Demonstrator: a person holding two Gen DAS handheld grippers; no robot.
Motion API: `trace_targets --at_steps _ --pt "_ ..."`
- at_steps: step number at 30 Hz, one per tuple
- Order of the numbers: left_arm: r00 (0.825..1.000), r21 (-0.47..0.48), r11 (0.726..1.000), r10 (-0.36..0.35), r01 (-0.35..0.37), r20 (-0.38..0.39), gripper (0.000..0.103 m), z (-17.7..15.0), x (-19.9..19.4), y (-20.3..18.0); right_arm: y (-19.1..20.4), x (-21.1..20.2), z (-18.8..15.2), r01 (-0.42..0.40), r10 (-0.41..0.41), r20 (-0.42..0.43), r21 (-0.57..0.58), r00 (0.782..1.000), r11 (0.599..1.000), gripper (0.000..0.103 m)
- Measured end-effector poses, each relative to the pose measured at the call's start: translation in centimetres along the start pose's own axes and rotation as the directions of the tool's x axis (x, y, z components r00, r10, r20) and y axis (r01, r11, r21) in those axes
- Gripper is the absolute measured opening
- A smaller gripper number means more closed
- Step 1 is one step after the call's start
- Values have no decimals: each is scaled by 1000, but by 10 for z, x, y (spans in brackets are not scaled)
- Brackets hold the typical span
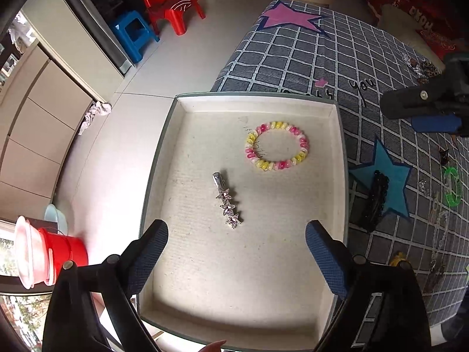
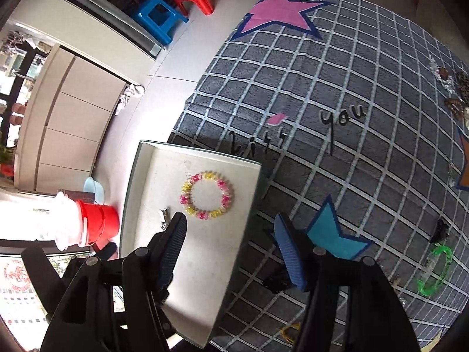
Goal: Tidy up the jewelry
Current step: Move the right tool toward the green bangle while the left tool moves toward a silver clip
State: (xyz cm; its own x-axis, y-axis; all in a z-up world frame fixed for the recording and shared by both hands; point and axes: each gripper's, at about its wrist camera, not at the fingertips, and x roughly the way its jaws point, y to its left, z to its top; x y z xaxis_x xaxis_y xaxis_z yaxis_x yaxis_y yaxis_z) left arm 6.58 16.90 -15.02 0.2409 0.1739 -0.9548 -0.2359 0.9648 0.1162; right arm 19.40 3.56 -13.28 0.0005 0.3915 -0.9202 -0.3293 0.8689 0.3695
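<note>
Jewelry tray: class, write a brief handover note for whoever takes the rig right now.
Left gripper: open, empty, above the tray.
Right gripper: open, empty, over the tray's right edge.
Done: spiral bracelet and star hair clip lie in the tray.
Left: black hair clip, green bracelet and other small pieces are on the checked blanket.

Home: plastic chair (image 1: 171, 6), checked bedspread (image 1: 322, 58)
</note>
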Motion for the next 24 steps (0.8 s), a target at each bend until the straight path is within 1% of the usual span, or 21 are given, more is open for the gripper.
trace_targets --at_steps 1,2,6,10,11,12,13,15,19,21,24 --pt "1000 -6 1000 -8 8 -1 103 0 -4 -2 -8 -6 -5 4 -4 1 8 1000 1000 76" --pt "1000 -14 1000 -12 12 3 103 -1 -9 -6 -16 -11 -10 10 -10 4 13 1000 1000 81" --pt "1000 -33 999 -26 27 7 103 -2 -26 -26 -46 -29 -26 35 -36 19 24 999 999 84" --pt "999 -20 999 -40 40 -2 103 -4 -39 -52 -75 -49 -43 41 -43 39 48 998 998 85" --pt "999 -10 999 -37 37 -5 103 -4 -42 -58 -82 -53 -47 41 -43 45 53 998 998 88" --pt "1000 0 1000 -29 29 -5 103 -6 -45 -65 -89 -56 -51 42 -45 50 58 998 997 101" --pt "1000 11 1000 -29 29 -7 103 -6 -48 -71 -95 -59 -54 44 -47 59 62 997 997 103" --pt "1000 28 999 -27 27 -12 103 -9 -53 -84 -107 -65 -62 36 -40 68 65 997 997 103" --pt "1000 58 998 1 0 -12 103 -13 -60 -106 -129 -73 -75 34 -38 46 78 998 996 103" --pt "1000 69 998 12 -12 -10 103 -14 -60 -114 -141 -75 -81 49 -51 32 82 998 995 103" --pt "1000 85 996 -1 3 -20 103 -15 -58 -127 -159 -82 -91 70 -74 32 96 997 993 103"
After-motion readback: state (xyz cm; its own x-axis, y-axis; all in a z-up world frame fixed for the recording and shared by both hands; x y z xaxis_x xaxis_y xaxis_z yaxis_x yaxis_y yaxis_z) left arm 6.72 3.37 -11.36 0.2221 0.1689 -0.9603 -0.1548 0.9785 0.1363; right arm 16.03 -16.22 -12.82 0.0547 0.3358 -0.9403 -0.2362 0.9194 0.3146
